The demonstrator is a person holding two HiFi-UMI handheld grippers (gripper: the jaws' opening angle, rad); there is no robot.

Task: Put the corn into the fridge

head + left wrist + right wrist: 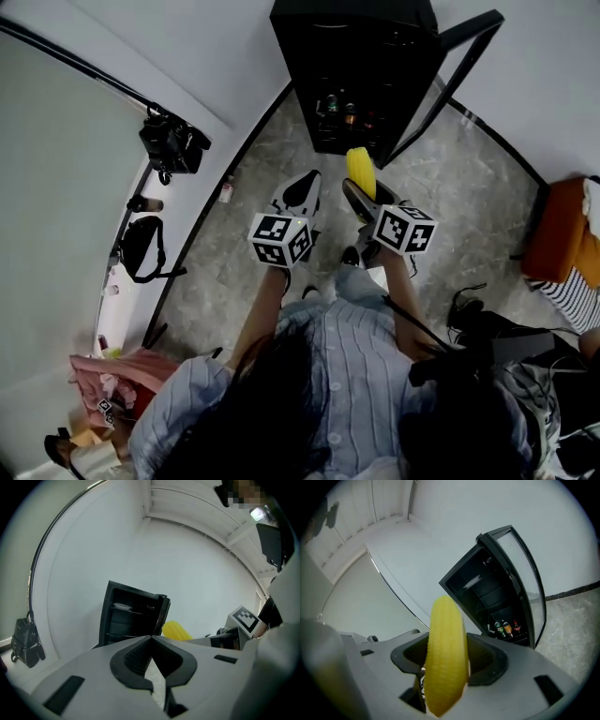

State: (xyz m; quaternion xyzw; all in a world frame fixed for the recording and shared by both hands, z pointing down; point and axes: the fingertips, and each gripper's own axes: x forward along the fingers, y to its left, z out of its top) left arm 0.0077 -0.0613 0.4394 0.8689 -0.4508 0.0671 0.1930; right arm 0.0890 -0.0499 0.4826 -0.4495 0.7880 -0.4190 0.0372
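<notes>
Grey marble floor (450, 206) runs up to the black mini fridge (356, 56) at the top middle, its door (455, 70) already open. My right gripper (361, 197) squeezes the corn (446, 639), which is not inside yet. My left gripper (151, 641) is pinched together on nothing.

Ribbed matt corn (446, 658); glossy black fridge (375, 56); marbled stone floor (469, 187).

Readable text: none.
Bottles (330, 105) in fridge (375, 33), 12 o'clock: labels too small to read.
</notes>
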